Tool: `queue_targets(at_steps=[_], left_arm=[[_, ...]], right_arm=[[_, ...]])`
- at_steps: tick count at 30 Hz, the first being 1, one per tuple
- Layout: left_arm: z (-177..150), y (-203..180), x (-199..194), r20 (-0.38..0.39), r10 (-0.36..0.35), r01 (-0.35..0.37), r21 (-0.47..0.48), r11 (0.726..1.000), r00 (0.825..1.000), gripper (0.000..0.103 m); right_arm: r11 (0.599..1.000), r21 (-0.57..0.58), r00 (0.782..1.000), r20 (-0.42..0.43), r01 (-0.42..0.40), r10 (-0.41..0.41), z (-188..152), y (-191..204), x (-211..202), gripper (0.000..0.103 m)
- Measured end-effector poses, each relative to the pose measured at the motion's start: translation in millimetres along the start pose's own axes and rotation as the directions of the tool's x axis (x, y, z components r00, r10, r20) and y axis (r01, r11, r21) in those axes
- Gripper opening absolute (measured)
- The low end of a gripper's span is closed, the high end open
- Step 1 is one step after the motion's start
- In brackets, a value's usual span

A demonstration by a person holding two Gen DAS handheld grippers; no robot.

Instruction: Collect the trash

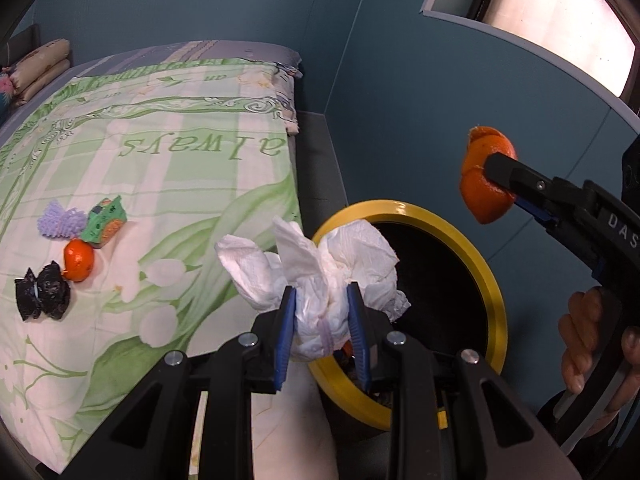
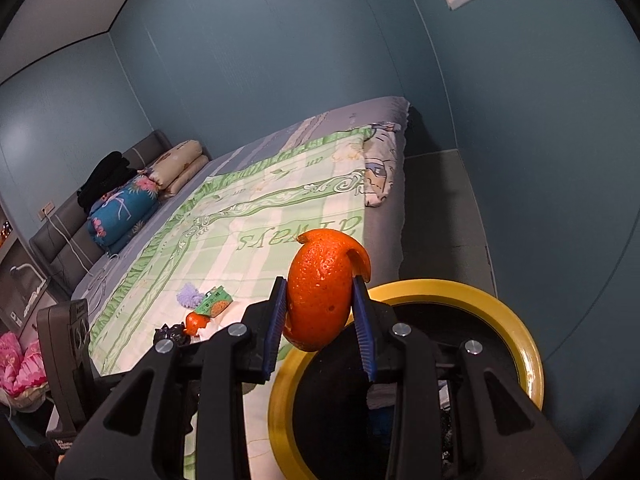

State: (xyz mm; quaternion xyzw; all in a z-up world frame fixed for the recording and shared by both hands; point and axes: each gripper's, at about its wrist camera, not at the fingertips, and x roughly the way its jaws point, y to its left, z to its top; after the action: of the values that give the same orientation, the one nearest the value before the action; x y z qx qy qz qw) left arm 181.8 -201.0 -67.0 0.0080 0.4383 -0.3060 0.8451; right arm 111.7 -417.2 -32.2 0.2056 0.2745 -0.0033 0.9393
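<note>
We log the left tongs (image 1: pixel 322 308) pinching a crumpled white tissue (image 1: pixel 320 276) at the near rim of the yellow-rimmed bin (image 1: pixel 494 280), and the right tongs (image 2: pixel 320 308) pinching an orange peel (image 2: pixel 322 288) above that bin's edge. Left on the bed (image 1: pixel 180 184) we count a second peel (image 1: pixel 79 260), a black wrapper (image 1: pixel 42 298), a green carton (image 1: pixel 105 222) and a purple puff (image 1: pixel 60 220), clustered together.
</note>
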Motion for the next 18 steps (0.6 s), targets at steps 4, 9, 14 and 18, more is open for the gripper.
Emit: queue_targets(at_steps=[4, 9, 14, 18], left_arm=[[-2.7, -13.0, 13.3, -0.026, -0.030, 0.030, 0.004, 1.000, 0.999, 0.025], [-7.8, -28.0, 24.7, -0.055, -0.049, 0.051, 0.031, 0.998, 0.997, 0.025], [-12.6, -34.2, 28.0, -0.060, -0.060, 0.063, 0.044, 0.997, 0.996, 0.027], [-14.9, -34.4, 27.4, -0.061, -0.066, 0.069, 0.046, 0.997, 0.996, 0.035]], right_arm=[[0.999, 0.032, 1.000, -0.005, 0.015, -0.015, -1.5, -14.0, 2.5, 0.031], [0.997, 0.072, 1.000, -0.001, 0.031, -0.031, -1.9, -31.7, 3.1, 0.031], [0.995, 0.094, 0.999, 0.007, 0.034, -0.035, -1.2, -39.4, 1.3, 0.035], [0.994, 0.101, 0.999, 0.014, 0.028, -0.029, -0.9, -40.5, 0.2, 0.038]])
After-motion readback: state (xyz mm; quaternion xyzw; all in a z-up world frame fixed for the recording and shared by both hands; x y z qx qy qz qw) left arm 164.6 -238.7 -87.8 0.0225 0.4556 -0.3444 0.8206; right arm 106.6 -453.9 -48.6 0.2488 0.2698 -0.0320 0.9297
